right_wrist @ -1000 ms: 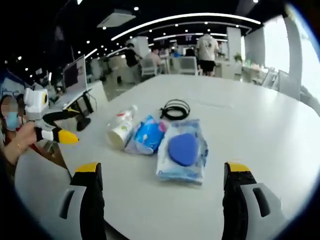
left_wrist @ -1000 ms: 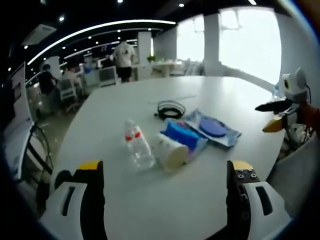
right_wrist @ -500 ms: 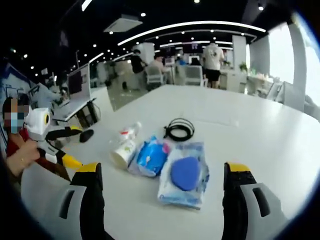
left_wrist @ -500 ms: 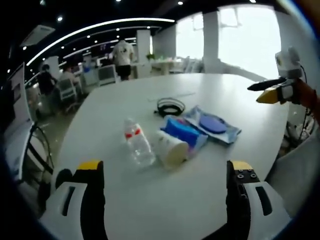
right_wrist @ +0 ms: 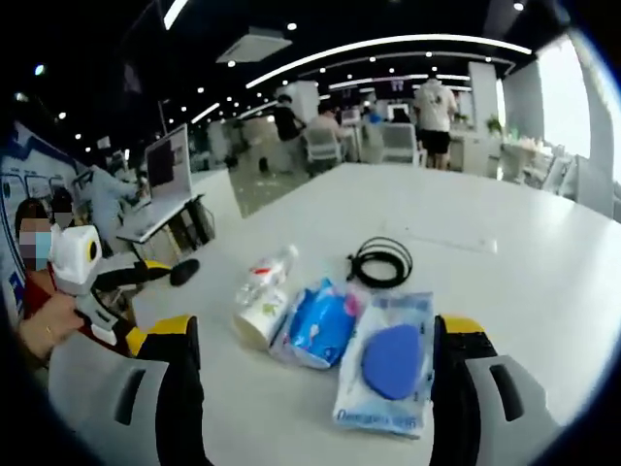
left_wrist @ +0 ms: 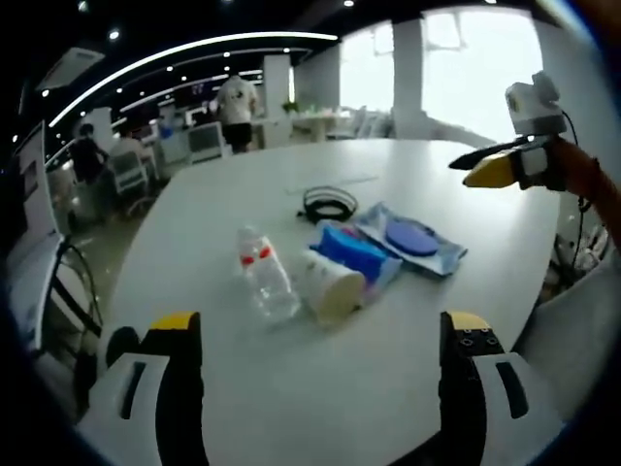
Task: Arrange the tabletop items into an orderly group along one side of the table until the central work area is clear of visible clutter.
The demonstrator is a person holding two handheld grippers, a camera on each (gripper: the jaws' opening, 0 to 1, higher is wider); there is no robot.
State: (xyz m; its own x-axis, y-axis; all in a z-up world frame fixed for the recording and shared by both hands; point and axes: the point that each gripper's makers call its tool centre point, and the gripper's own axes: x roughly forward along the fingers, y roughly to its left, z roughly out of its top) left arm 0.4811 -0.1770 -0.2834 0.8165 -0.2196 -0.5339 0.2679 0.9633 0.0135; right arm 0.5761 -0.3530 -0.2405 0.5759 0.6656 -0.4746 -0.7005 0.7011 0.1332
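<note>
The left gripper (left_wrist: 315, 335) hangs above the near edge of the white table (left_wrist: 223, 209) with its jaws spread wide and nothing between them; in the left gripper view the items lie ahead of it in a tight cluster near the table's middle. Going left to right there: a clear plastic bottle (left_wrist: 266, 280) lies on its side, a paper cup (left_wrist: 333, 287) lies tipped over just beside it, a blue packet (left_wrist: 352, 254) touches the cup, and a flat pack of wipes (left_wrist: 410, 241) with a round blue lid sits against the packet, with a coiled black cable (left_wrist: 329, 204) just behind them. Bare tabletop runs wide on every side of the cluster, out to the curved left edge and the far edge by the windows. The right gripper (left_wrist: 495, 167) reaches in over the table's right edge, and whether its jaws are parted cannot be told from there. In the right gripper view its own jaws (right_wrist: 315, 330) stand wide apart and empty, with the bottle (right_wrist: 268, 274), cup (right_wrist: 260, 319), packet (right_wrist: 319, 324), wipes (right_wrist: 390, 362) and cable (right_wrist: 380, 262) between them, and open table to the right.
</note>
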